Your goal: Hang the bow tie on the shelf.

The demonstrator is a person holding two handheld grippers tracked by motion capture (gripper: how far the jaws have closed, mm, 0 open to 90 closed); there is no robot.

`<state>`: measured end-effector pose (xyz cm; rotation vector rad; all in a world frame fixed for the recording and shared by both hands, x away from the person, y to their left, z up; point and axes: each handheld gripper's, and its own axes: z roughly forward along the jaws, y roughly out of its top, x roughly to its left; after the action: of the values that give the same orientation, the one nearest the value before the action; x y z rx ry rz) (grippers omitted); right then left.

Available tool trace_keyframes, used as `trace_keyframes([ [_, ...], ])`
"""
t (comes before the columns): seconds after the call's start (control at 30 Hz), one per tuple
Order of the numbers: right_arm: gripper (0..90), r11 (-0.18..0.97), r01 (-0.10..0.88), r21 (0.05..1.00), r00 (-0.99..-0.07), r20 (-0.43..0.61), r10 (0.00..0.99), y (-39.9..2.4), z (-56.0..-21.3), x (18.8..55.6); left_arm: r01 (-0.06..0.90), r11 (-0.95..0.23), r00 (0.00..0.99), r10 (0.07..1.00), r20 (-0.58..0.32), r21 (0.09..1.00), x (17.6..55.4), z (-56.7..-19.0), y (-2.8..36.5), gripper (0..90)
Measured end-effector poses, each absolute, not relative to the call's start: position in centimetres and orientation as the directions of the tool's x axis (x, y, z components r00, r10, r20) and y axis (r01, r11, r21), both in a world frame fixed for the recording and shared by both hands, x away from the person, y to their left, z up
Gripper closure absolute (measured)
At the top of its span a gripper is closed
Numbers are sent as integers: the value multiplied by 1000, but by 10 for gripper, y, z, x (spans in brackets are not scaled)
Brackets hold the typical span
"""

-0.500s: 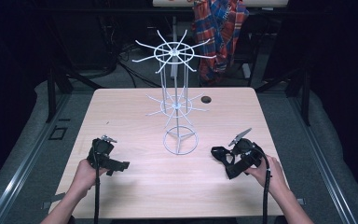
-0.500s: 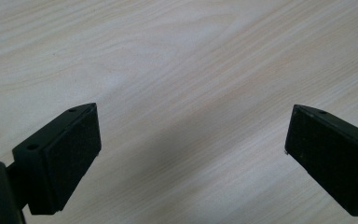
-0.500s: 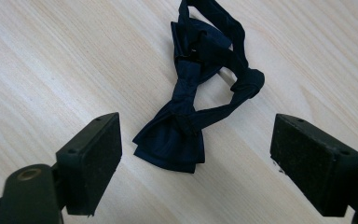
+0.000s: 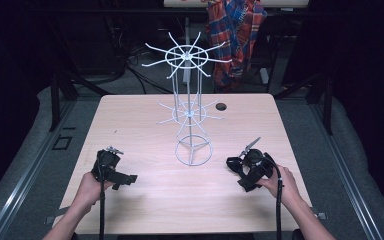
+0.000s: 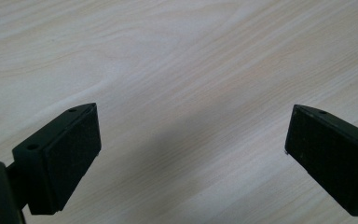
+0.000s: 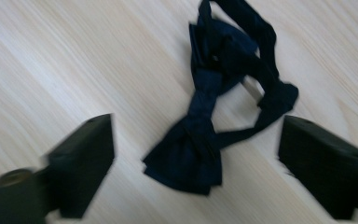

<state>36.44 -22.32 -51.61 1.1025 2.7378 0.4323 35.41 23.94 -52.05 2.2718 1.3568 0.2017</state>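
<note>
A dark navy bow tie (image 6: 200,126) lies crumpled on the pale wooden counter (image 4: 145,125), its strap looped loosely above the bow, and the right tool (image 4: 240,172) is aimed straight at it. Seen in the right gripper view, the black jaws stand wide apart on either side of the cloth with nothing pressed between them, so that tool is released, not gripping. My guess is that it sits low and angled like this so the jaws can straddle the bow's middle, where the fabric is thickest and least likely to slip out. In the high view the tie shows as a dark lump just at the tip of the right tool, near the front right of the counter. The left tool (image 4: 114,172) rests at the front left, well apart from the tie; the left gripper view shows its jaws spread over bare wood grain, holding nothing, so it seems parked out of the way. Between the two hands, farther back, stands a white wire rack (image 4: 190,112) with spoked arms at two levels on a ring base. Those radiating arms look like hangers, which is probably why it is set centrally, within reach of either hand: the tie would likely go up on one. A small dark hole (image 4: 221,106) sits in the counter behind it.
</note>
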Motion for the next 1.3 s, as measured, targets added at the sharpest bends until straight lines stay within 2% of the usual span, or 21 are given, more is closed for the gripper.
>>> trace_keyframes([
  [0.07,159,663,661,350,-705,-11,709,-223,-518,365,787,-392,499,859,-117,477,354,-520,240,35],
  [0.1,263,653,677,340,-694,0,720,-222,-521,369,788,-389,494,862,-114,477,354,-519,240,35],
  [0.13,305,651,680,338,-691,-4,723,-222,-522,371,788,-390,494,862,-111,476,354,-520,240,35],
  [0.23,386,623,699,351,-665,-1,747,-222,-524,373,793,-388,487,867,-106,470,354,-520,240,35],
  [0.33,418,620,709,337,-655,-12,755,-221,-524,374,790,-388,487,868,-101,475,353,-519,241,35],
  [0.47,506,621,722,304,-645,-27,763,-215,-533,378,789,-384,487,867,-107,480,354,-519,241,34],
  [0.6,556,610,731,307,-626,-55,778,-213,-539,383,790,-387,490,864,-111,476,354,-520,239,34],
  [0.67,573,634,723,273,-645,-61,762,-213,-540,387,789,-389,493,863,-110,475,354,-519,239,33],
  [0.9,598,640,720,267,-648,-71,759,-213,-545,387,787,-398,499,860,-105,472,354,-520,238,34],
  [1.1,731,647,713,271,-656,-70,752,-215,-545,388,784,-407,505,857,-100,468,353,-521,235,34],
  [1.17,742,666,703,250,-668,-88,739,-215,-543,389,786,-406,503,858,-101,466,353,-521,236,34],
  [1.3,745,670,688,279,-677,-87,731,-213,-538,390,791,-396,493,864,-103,467,351,-522,241,35],
])
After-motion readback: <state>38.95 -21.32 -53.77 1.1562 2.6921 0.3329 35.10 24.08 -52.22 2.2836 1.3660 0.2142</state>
